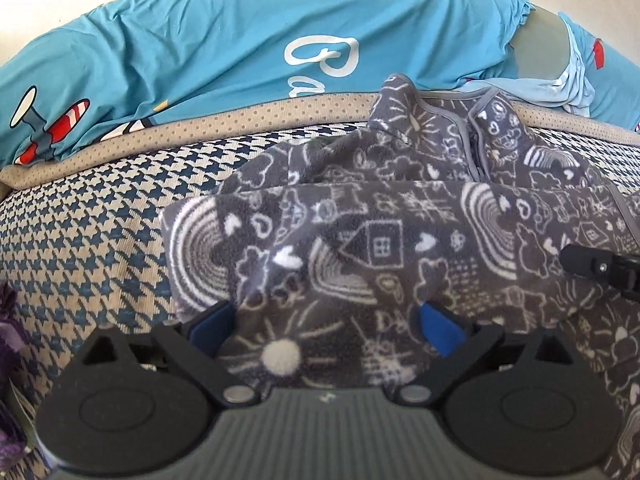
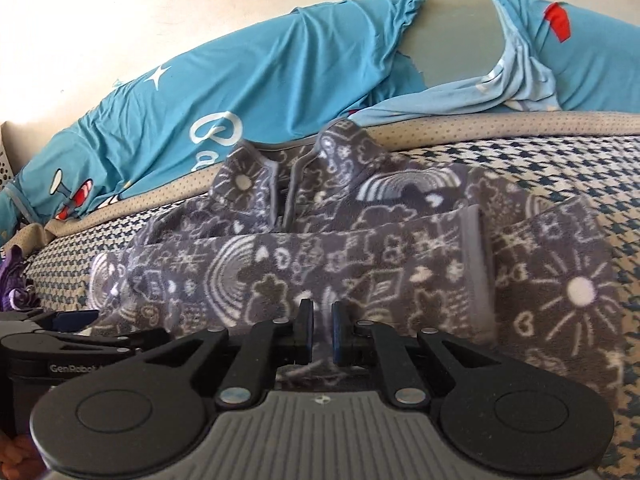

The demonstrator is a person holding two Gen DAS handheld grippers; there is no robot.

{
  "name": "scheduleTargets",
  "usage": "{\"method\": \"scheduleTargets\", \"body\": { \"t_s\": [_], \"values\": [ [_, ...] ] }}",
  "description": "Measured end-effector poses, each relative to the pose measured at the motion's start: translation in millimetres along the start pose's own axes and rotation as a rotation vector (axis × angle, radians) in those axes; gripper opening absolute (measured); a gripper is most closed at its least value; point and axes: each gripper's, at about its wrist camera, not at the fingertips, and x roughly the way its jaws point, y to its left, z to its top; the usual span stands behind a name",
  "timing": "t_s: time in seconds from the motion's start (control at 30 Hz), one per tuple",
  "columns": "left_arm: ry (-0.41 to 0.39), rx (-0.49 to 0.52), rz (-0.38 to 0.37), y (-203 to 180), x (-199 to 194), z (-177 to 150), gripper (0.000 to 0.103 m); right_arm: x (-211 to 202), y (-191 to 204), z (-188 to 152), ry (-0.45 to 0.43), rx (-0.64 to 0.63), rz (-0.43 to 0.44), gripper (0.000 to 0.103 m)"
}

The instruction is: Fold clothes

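"GenRobot" read on left gripper (image 2: 76, 320) body, seen from right wrist. Grey doodle-print fleece garment (image 1: 360, 240) spread on houndstooth mattress (image 1: 80, 240), collar toward far edge by blue bedding (image 1: 240, 40). Left fingers held wide over fleece. Right gripper (image 2: 322, 332) narrowed, fleece fold pinched. Bare mattress at both sides.

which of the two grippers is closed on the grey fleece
The right gripper: its blue pads stand nearly together, pinching a fold of the grey printed fleece. The left gripper has its pads spread wide apart over the fleece, gripping nothing.
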Motion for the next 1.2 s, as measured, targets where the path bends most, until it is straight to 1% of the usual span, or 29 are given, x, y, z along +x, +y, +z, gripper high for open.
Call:
{"method": "scheduleTargets", "body": {
  "t_s": [0.13,0.33,0.43,0.5,0.53,0.6,0.7,0.8,0.87,1.0,1.07,1.2],
  "values": [
    [0.007,-0.007,0.003,1,0,-2,0.101,-3,-15,1,-0.006,0.022,-0.082,0.008],
    [0.014,-0.012,0.016,-2,-3,-5,0.102,-15,-40,3,-0.014,0.076,-0.145,0.008],
    [-0.002,0.0,0.021,-9,-11,-7,0.102,-27,-50,7,-0.025,0.119,-0.164,0.008],
    [-0.013,0.009,0.024,-14,-16,-8,0.102,-36,-55,10,-0.035,0.153,-0.172,0.014],
    [-0.018,0.013,0.026,-16,-19,-8,0.102,-41,-56,11,-0.046,0.163,-0.197,0.017],
    [-0.029,0.022,0.029,-20,-24,-10,0.102,-50,-60,13,-0.063,0.193,-0.202,0.017],
    [-0.04,0.018,0.018,-25,-32,-12,0.102,-64,-68,16,-0.091,0.257,-0.172,0.018],
    [-0.027,-0.003,0.004,-27,-38,-15,0.103,-73,-67,16,-0.096,0.261,-0.148,0.023],
    [-0.012,-0.009,0.006,-29,-40,-17,0.103,-76,-66,14,-0.083,0.277,-0.141,0.028],
    [0.001,0.012,0.027,-37,-40,-21,0.103,-69,-60,7,-0.021,0.275,-0.118,0.029],
    [0.008,0.023,0.042,-41,-40,-22,0.103,-64,-56,4,-0.004,0.255,-0.122,0.03],
    [0.029,0.022,0.043,-46,-39,-22,0.103,-56,-49,2,0.026,0.223,-0.133,0.033]
  ]
}}
